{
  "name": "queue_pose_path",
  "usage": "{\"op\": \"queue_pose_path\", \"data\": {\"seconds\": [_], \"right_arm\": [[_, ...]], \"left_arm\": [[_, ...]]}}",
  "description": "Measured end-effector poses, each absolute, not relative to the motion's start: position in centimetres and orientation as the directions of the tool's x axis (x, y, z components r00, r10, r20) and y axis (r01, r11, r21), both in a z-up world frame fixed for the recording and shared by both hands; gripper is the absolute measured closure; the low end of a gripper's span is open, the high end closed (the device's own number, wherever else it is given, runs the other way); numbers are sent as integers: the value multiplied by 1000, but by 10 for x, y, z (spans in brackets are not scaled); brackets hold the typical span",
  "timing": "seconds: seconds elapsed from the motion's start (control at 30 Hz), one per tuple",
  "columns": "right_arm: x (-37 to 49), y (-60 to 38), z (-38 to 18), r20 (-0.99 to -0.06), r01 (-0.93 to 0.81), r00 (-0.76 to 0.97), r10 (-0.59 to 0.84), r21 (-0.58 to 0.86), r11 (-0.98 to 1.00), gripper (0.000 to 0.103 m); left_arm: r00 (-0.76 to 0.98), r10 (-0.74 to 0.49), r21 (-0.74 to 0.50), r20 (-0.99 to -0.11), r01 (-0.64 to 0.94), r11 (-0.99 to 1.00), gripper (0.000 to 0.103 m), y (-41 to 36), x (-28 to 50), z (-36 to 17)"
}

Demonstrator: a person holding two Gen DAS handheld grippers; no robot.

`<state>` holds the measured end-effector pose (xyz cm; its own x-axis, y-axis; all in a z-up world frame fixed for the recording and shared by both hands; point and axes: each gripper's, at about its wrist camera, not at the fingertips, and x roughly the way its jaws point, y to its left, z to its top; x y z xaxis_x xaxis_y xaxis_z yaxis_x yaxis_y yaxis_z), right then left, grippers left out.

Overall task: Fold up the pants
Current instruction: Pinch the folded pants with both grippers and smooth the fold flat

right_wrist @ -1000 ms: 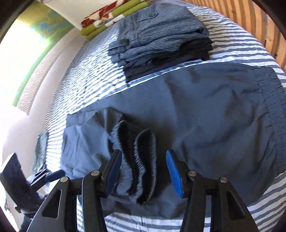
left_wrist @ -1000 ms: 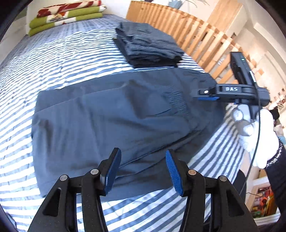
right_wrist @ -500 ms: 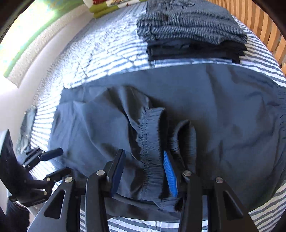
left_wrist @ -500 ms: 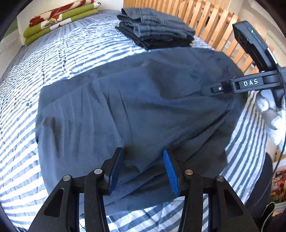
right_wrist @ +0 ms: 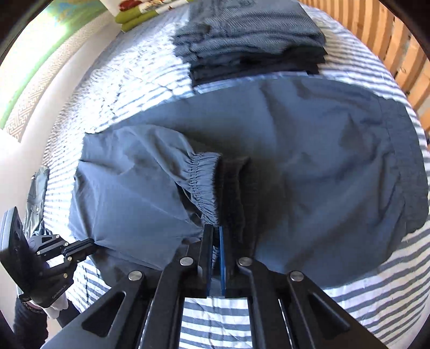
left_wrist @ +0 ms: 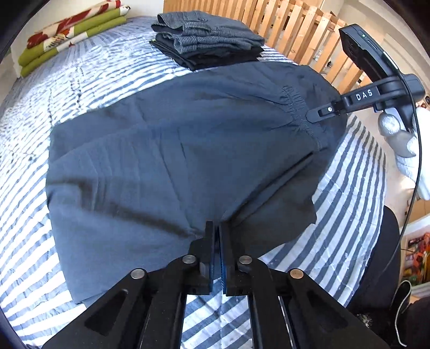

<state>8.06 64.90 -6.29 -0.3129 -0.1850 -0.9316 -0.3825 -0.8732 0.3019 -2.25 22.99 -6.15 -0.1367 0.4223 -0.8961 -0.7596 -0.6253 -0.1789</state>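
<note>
Both tools just closed, left tool (left_wrist: pixel 217 239) pinching pants (left_wrist: pixel 166 150) edge, right tool (right_wrist: pixel 216 241) pinching elastic waistband (right_wrist: pixel 204 182)

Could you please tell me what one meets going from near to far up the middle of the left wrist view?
left gripper, shut on the near edge of the pants → striped bedspread → stack of folded clothes → wooden slatted railing.
</note>
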Motion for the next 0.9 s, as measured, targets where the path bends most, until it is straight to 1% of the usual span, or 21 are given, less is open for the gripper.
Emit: {"op": "queue_pose_path", "data": {"seconds": [0.03, 0.1, 0.13, 0.17, 0.2, 0.23, 0.33, 0.4, 0.47, 0.6, 0.63, 0.67, 0.73, 0.8, 0.9], "right_arm": [[81, 654, -66, -925, -389, -311, -220, 335, -858, 95], [83, 663, -69, -903, -417, -323, -282, 403, -814, 95], [84, 666, -68, -893, -423, -340, -295, 425, -800, 93], [81, 667, -67, -895, -427, -345, -283, 418, -802, 79], [79, 666, -66, -901, -428, -345, -264, 401, -810, 70], [79, 665, -65, -899, -422, -349, -266, 404, -812, 59], [81, 658, -65, -887, -405, -353, -297, 431, -806, 59], [81, 645, -63, -906, -378, -342, -249, 375, -846, 59], [83, 629, -59, -925, -350, -327, -194, 309, -884, 59], [88, 616, -56, -933, -326, -307, -187, 288, -900, 60], [86, 613, -59, -936, -318, -297, -190, 285, -904, 65], [84, 610, -63, -941, -315, -282, -188, 276, -908, 80], [80, 609, -69, -955, -319, -241, -170, 244, -916, 98], [79, 608, -63, -961, -312, -243, -132, 207, -927, 99], [78, 604, -34, -965, -270, -262, -5, 79, -960, 99]], "left_arm": [[-129, 429, -191, -894, -757, -625, 100, 229, -24, -61], [-133, 438, -192, -889, -760, -621, 100, 227, -23, -57], [-136, 439, -189, -888, -762, -619, 100, 228, -24, -56], [-138, 438, -186, -888, -765, -616, 100, 229, -23, -55], [-144, 434, -178, -889, -766, -617, 100, 230, -22, -54], [-147, 435, -176, -888, -766, -619, 99, 231, -22, -53], [-134, 439, -188, -889, -765, -616, 98, 238, -27, -57], [-125, 426, -186, -896, -765, -617, 98, 243, -31, -63], [-112, 414, -189, -903, -763, -618, 98, 246, -32, -69], [-93, 410, -203, -907, -756, -622, 98, 249, -33, -77], [-95, 407, -199, -908, -758, -621, 98, 250, -33, -78], [-94, 406, -198, -909, -759, -620, 98, 251, -32, -78], [-89, 407, -201, -909, -762, -615, 98, 251, -31, -77], [-70, 418, -220, -906, -765, -605, 98, 252, -29, -74], [-58, 422, -225, -905, -777, -588, 98, 254, -25, -74]]}}
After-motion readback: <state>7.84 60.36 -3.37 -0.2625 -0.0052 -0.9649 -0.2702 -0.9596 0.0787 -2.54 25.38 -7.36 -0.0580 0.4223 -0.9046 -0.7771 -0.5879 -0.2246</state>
